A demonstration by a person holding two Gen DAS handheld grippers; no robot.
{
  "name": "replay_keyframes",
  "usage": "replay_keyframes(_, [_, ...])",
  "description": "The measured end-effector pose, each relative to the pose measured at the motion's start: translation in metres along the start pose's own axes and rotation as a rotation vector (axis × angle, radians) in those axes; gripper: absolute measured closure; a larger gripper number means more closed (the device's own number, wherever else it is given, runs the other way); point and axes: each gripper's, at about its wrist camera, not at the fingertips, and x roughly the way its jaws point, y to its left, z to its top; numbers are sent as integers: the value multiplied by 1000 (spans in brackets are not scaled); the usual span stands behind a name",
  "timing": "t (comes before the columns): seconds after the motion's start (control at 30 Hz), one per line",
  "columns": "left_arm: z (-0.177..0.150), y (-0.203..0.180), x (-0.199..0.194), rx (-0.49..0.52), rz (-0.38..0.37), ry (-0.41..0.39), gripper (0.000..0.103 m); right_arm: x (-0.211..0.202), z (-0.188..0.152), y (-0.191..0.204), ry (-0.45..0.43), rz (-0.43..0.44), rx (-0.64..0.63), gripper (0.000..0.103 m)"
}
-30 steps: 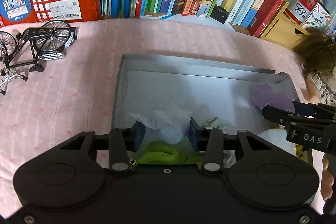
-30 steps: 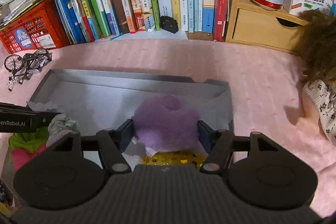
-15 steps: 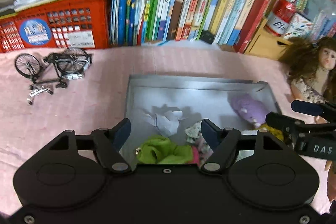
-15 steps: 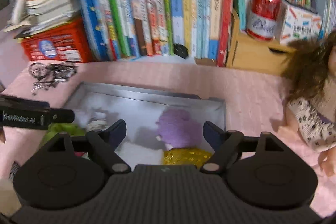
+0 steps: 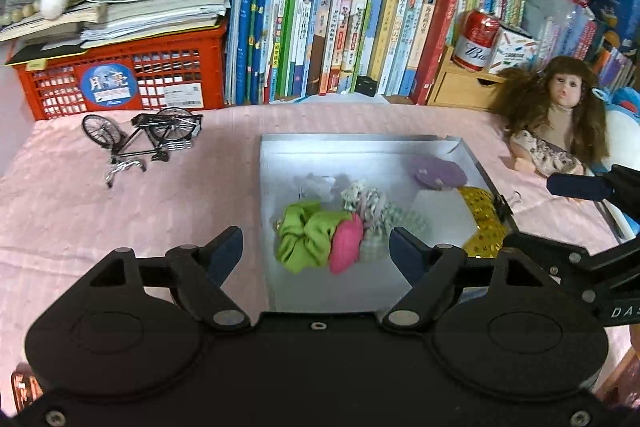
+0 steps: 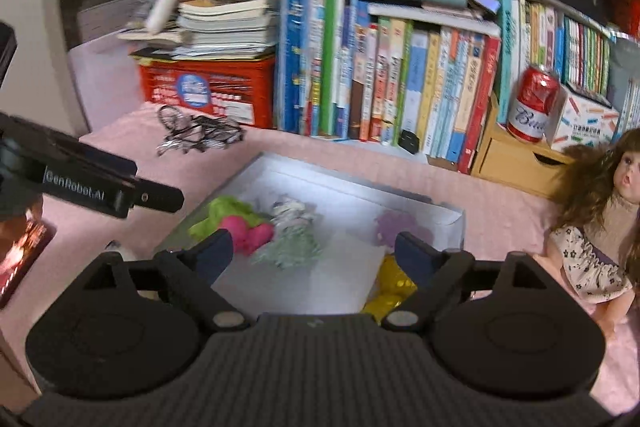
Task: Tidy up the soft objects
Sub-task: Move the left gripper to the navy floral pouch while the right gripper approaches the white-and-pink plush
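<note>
We are holding the left gripper (image 5: 316, 249) and the right gripper (image 6: 314, 251) over the grey box (image 5: 360, 143) at frame centre, their jaws just having been opening and standing wide with nothing between them, presumably because the soft objects are already lying inside. The left view is showing the green scrunchie (image 5: 304, 235), pink scrunchie (image 5: 346, 241) and purple plush (image 5: 438, 173) sharply, while the right view is blurring them.
</note>
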Motion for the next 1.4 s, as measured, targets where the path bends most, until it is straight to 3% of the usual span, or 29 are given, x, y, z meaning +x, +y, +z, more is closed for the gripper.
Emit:
replay_keyframes(0.17, [-27, 7, -32, -12, -20, -66, 21, -26, -20, 23, -44, 25, -71, 9])
replay_keyframes(0.5, [-79, 16, -71, -24, 16, -187, 18, -56, -54, 58, -117, 46, -189, 5])
replay_keyframes(0.67, [-106, 18, -84, -40, 16, -235, 16, -59, -71, 73, -145, 3, -244, 4])
replay_keyframes(1.0, [-165, 31, -88, -119, 63, -276, 14, -59, -101, 102, -240, -91, -349, 3])
replay_keyframes(1.2, [-204, 36, -86, -148, 143, -334, 12, -55, -127, 120, -295, -157, -402, 3])
replay_keyframes(1.4, [-228, 41, -72, -189, 163, -326, 12, -43, -144, 142, -262, -169, -510, 6])
